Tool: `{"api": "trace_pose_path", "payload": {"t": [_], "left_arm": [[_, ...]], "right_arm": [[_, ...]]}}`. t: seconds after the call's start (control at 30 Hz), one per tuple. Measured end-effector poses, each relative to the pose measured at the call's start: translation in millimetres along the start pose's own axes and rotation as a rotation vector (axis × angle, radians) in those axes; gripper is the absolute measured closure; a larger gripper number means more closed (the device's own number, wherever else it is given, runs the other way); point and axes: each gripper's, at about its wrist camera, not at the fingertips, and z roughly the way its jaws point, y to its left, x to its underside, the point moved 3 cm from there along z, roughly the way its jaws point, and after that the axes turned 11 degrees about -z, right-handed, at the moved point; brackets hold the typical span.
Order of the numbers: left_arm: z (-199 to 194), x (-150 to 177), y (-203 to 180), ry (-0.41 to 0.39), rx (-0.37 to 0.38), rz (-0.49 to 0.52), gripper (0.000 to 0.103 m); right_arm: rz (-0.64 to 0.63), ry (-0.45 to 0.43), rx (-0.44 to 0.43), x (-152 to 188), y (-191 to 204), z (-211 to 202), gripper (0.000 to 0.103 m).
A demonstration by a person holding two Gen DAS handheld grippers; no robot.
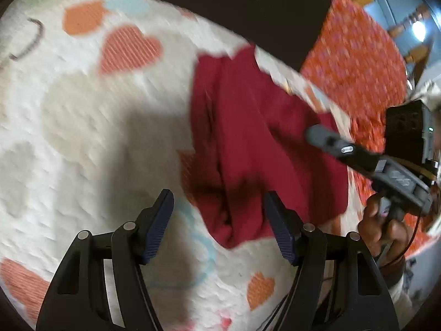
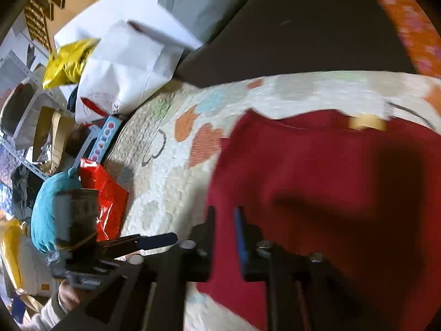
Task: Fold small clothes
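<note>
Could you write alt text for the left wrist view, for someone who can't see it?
A dark red garment lies crumpled on a white heart-patterned blanket. The left tongs hang open at its near edge; the right tongs reach in from the right.

Not much to read here tbh. The only real lettering is on the long blue box (image 2: 106, 140) in the right wrist view, wedged by the white bag (image 2: 121, 74): a row of red and white round letters down its side, but it's too blurry and tilted to spell out, maybe ending in "CO". The white bag has a faint round stamp with tiny print, unreadable. Left wrist view has no legible text at all.
</note>
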Motion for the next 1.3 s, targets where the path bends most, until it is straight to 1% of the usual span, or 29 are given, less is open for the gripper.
{"api": "trace_pose_path", "payload": {"t": [0.03, 0.1, 0.17, 0.2, 0.23, 0.27, 0.3, 0.33, 0.37, 0.4, 0.43, 0.47, 0.53, 0.6, 0.67, 0.73, 0.77, 0.8, 0.83, 0.9, 0.93, 1.03, 1.07, 1.1, 1.13, 1.2, 1.23, 1.27, 1.3], "left_arm": [[5, 4, -3, 0.007, 0.005, 0.006, 0.035], [14, 10, -10, 0.009, 0.008, 0.024, 0.035], [23, 11, -15, 0.000, -0.019, 0.052, 0.035], [26, 12, -17, -0.006, -0.029, 0.060, 0.041], [28, 11, -18, -0.007, -0.025, 0.061, 0.061], [32, 12, -20, 0.008, -0.016, 0.059, 0.073], [34, 12, -22, 0.022, -0.011, 0.059, 0.089], [36, 10, -26, 0.031, -0.013, 0.070, 0.093], [36, 10, -31, 0.035, -0.025, 0.101, 0.095], [35, 11, -36, 0.035, -0.036, 0.136, 0.096], [32, 10, -39, 0.032, -0.033, 0.149, 0.096], [24, 6, -41, 0.022, -0.016, 0.148, 0.096], [10, -4, -39, -0.015, -0.006, 0.134, 0.096], [5, -11, -33, -0.030, -0.006, 0.108, 0.096], [7, -11, -26, -0.022, -0.018, 0.092, 0.096], [16, -5, -24, -0.003, -0.050, 0.104, 0.096], [25, 0, -23, 0.015, -0.078, 0.112, 0.096], [32, 4, -22, 0.029, -0.101, 0.117, 0.096], [36, 7, -21, 0.037, -0.124, 0.125, 0.096], [33, 8, -20, 0.031, -0.130, 0.125, 0.096], [30, 7, -20, 0.027, -0.134, 0.122, 0.096], [20, 3, -18, 0.002, -0.141, 0.095, 0.096], [13, 3, -18, -0.011, -0.139, 0.104, 0.096], [9, 2, -22, -0.021, -0.137, 0.113, 0.096], [5, 0, -27, -0.031, -0.141, 0.123, 0.096], [-2, -5, -39, -0.054, -0.142, 0.145, 0.096], [-9, -9, -46, -0.085, -0.155, 0.159, 0.096], [-14, -14, -50, -0.116, -0.171, 0.168, 0.096], [-18, -18, -54, -0.146, -0.183, 0.174, 0.096]], "right_arm": [[0.005, -0.013, 0.030, 10, -8, -15, 0.065], [0.025, -0.030, 0.069, 25, -21, -37, 0.063], [0.079, -0.057, 0.099, 42, -39, -64, 0.063], [0.104, -0.073, 0.117, 51, -47, -77, 0.063], [0.129, -0.100, 0.156, 62, -58, -96, 0.063], [0.141, -0.122, 0.184, 68, -65, -109, 0.063], [0.160, -0.147, 0.219, 76, -73, -122, 0.063], [0.188, -0.168, 0.257, 84, -83, -135, 0.063], [0.214, -0.186, 0.296, 93, -92, -146, 0.063], [0.227, -0.200, 0.344, 100, -100, -157, 0.063], [0.235, -0.203, 0.399, 109, -109, -165, 0.062], [0.245, -0.189, 0.429, 117, -116, -170, 0.062], [0.275, -0.146, 0.424, 131, -127, -170, 0.062], [0.283, -0.131, 0.412, 138, -133, -170, 0.062], [0.275, -0.146, 0.377, 141, -131, -169, 0.062], [0.249, -0.154, 0.358, 141, -129, -164, 0.062], [0.237, -0.139, 0.364, 141, -129, -158, 0.067], [0.223, -0.109, 0.374, 143, -129, -151, 0.079], [0.188, -0.074, 0.387, 143, -129, -144, 0.097], [0.108, -0.050, 0.468, 140, -126, -143, 0.097], [0.094, -0.039, 0.491, 140, -127, -144, 0.097], [0.110, 0.019, 0.482, 140, -131, -136, 0.097], [0.100, 0.015, 0.484, 137, -128, -140, 0.097], [0.097, -0.026, 0.484, 129, -122, -148, 0.097], [0.104, -0.073, 0.489, 123, -120, -157, 0.091], [0.127, -0.184, 0.503, 104, -118, -174, 0.075], [0.124, -0.220, 0.480, 94, -116, -176, 0.067], [0.113, -0.230, 0.452, 83, -116, -172, 0.067], [0.098, -0.220, 0.432, 72, -116, -164, 0.067]]}}
